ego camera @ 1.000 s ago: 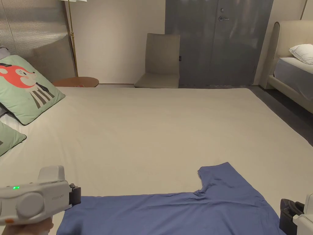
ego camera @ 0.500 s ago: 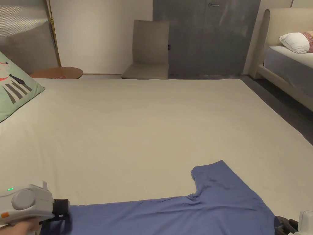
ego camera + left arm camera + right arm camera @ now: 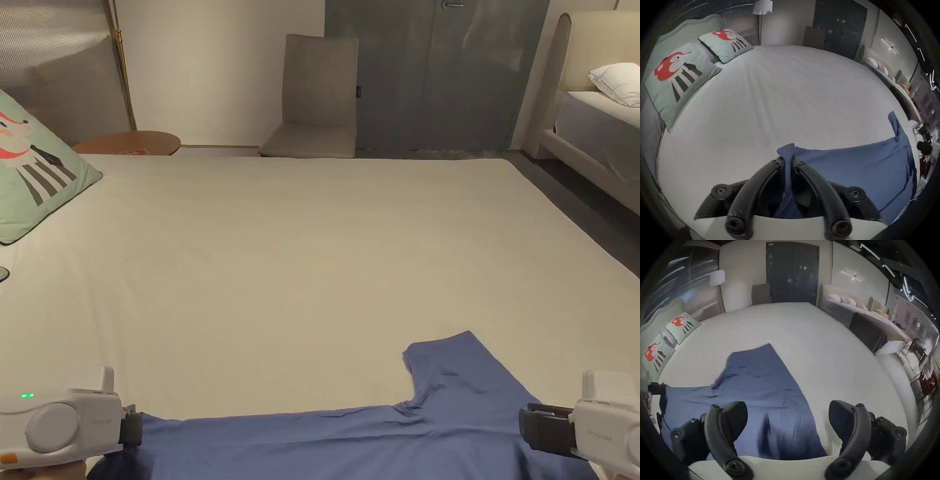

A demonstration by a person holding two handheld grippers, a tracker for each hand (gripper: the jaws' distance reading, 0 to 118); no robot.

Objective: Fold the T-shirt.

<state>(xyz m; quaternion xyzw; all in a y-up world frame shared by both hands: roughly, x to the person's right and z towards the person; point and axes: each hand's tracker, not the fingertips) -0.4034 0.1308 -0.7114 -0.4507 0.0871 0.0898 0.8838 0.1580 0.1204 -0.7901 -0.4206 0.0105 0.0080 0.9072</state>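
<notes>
My left gripper point(image 3: 787, 164) pinches the hem corner of the blue T-shirt point(image 3: 350, 437), jaws closed on the fabric. The shirt lies flat along the near edge of the bed point(image 3: 325, 250), long axis left to right, one sleeve pointing away. My right gripper point(image 3: 787, 418) hovers over its shoulder end, jaws wide apart, holding nothing.

blue t-shirt point(image 3: 350, 437), spread flat on its near edge, one sleeve pointing away, few wrinkles
</notes>
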